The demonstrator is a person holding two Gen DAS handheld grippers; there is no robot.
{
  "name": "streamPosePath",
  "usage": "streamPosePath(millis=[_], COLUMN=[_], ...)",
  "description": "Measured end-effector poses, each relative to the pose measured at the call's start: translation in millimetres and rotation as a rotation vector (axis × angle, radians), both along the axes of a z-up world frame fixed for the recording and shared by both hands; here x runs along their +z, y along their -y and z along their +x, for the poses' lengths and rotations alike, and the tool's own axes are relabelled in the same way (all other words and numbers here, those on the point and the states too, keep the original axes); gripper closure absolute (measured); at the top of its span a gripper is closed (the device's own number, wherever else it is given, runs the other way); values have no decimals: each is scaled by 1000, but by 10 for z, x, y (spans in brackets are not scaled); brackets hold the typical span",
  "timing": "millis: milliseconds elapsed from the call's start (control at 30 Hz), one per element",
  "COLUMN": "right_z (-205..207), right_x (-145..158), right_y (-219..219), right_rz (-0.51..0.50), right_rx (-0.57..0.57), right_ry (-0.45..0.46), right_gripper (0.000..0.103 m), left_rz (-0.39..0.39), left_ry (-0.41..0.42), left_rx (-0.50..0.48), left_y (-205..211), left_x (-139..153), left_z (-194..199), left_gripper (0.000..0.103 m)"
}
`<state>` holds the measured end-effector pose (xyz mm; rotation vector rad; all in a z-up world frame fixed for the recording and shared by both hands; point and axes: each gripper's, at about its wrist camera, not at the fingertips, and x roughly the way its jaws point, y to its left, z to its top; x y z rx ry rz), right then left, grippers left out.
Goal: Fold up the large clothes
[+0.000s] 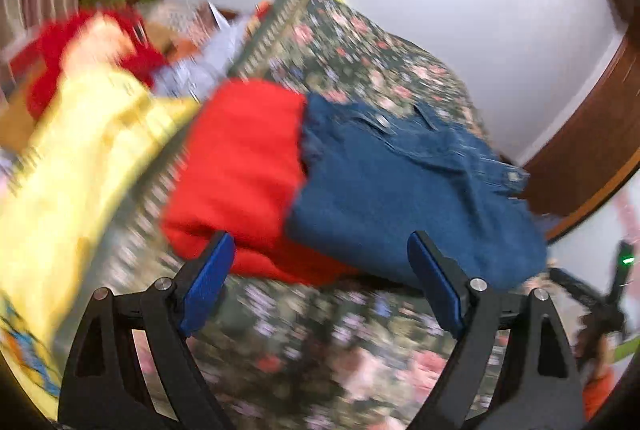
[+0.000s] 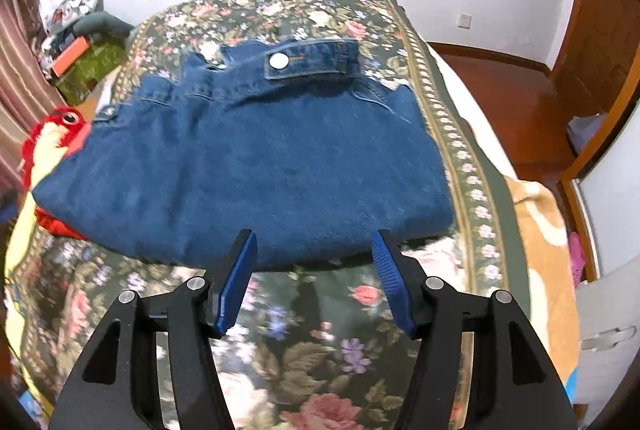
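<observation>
**Folded denim on bed, both grippers released**

The floral bedspread [image 2: 320,350] covers the bed. The folded denim garment [image 2: 248,166] lies flat on it, its left edge overlapping a folded red garment [image 1: 240,166]. A yellow cloth [image 1: 80,158] lies further left. The left gripper [image 1: 320,270] and right gripper [image 2: 314,270] sit at the denim's near edge, jaws spread, holding nothing.
</observation>
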<state>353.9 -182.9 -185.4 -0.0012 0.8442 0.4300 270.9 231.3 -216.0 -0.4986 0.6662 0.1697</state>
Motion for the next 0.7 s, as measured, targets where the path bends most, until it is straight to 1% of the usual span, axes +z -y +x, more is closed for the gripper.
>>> streamPosePath(millis=[33, 67, 133, 233, 333, 367, 400, 467, 533, 567, 633, 700], right_z=[-10, -17, -39, -92, -120, -120, -115, -101, -79, -81, -57, -39], right_x=[5, 0, -25, -73, -109, -128, -132, -151, -164, -169, -177, -184], right_y=[-35, -75, -147, -182, -181, -178, -181, -166, -147, -140, -122, -112], right_rz=[0, -5, -21, -40, -46, -54, -60, -69, -66, -64, -56, -37], right_rx=[5, 15, 26, 37, 49, 48, 45, 40, 38, 35, 29, 23], right_ry=[3, 4, 3, -3, -12, -13, -14, -18, -24, -25, -30, -43], right_gripper=[46, 46, 46, 46, 46, 46, 46, 46, 46, 46, 46, 46], left_rz=[-68, -116, -236, -364, -452, -460, -457, -425, -377, -349, -229, -91], left_ry=[-3, -8, -22, -33, -32, -31, -31, -43, -48, -43, -6, 44], left_rx=[-26, -44, -91, -147, -148, -146, -138, -120, -115, -116, -137, -126], left_y=[4, 24, 56, 101, 68, 56, 49, 57, 115, 143, 252, 385], left_x=[-80, -147, -317, -478, -564, -562, -553, -505, -414, -361, -175, 16], left_z=[36, 58, 195, 389, 542, 576, 621, 673, 701, 704, 715, 701], left_gripper=[15, 15, 16, 24, 24, 27, 30, 42, 46, 53, 60, 60])
